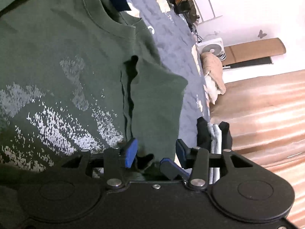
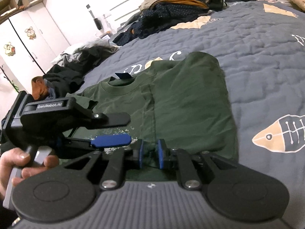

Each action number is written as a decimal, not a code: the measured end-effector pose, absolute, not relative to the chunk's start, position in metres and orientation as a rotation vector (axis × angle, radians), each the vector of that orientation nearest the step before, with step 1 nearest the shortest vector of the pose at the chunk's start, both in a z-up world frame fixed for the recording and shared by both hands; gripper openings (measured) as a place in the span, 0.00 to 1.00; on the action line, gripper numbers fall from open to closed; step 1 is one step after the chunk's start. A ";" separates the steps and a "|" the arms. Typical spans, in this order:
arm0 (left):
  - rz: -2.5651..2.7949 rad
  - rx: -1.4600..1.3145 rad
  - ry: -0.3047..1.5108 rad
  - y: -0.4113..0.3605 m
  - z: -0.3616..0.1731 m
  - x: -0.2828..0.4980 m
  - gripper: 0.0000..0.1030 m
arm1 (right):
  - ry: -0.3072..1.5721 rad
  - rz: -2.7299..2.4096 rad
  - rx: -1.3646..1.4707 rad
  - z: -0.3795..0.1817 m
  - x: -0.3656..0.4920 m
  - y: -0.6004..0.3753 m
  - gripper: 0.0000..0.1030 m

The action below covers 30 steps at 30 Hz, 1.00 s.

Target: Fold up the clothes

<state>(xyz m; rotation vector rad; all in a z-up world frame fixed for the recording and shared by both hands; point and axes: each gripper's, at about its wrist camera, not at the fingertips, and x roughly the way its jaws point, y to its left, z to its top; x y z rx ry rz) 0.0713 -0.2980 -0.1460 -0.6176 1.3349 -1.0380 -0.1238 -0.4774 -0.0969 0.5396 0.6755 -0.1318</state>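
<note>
A dark green T-shirt [image 2: 186, 103] with a white print [image 1: 57, 126] lies flat on the blue-grey quilt [image 2: 266, 61]. Its collar with a navy label [image 2: 123, 75] points toward the far clothes piles, and one side is folded over the front. My left gripper [image 1: 156, 151] is open at the folded edge, with cloth lying loose between its blue pads. From the right wrist it shows side-on [image 2: 128, 129], jaws apart. My right gripper [image 2: 151, 153] sits at the shirt's near hem beside it, open by a narrow gap over the fabric.
Piles of dark clothes [image 2: 171, 13] lie at the far end of the bed, with more [image 2: 76, 61] at its left edge. A folded black and grey stack [image 1: 215, 135] sits near the bed's side. A person's hand [image 2: 21, 164] holds the left gripper. A white wardrobe [image 2: 24, 38] stands behind.
</note>
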 end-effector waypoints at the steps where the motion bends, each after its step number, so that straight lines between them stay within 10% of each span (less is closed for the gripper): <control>1: -1.036 -0.619 1.334 -0.298 -0.148 0.070 0.43 | 0.675 -0.125 0.536 -0.097 -0.122 -0.475 0.28; 8: -1.023 -0.602 1.310 -0.292 -0.144 0.067 0.43 | 0.700 -0.134 0.480 -0.106 -0.114 -0.463 0.40; 15: -1.015 -0.573 1.286 -0.286 -0.135 0.070 0.44 | 0.762 -0.131 0.460 -0.111 -0.116 -0.460 0.10; 30: -1.027 -0.539 1.311 -0.322 -0.149 0.079 0.48 | 0.798 -0.091 0.366 -0.109 -0.117 -0.452 0.11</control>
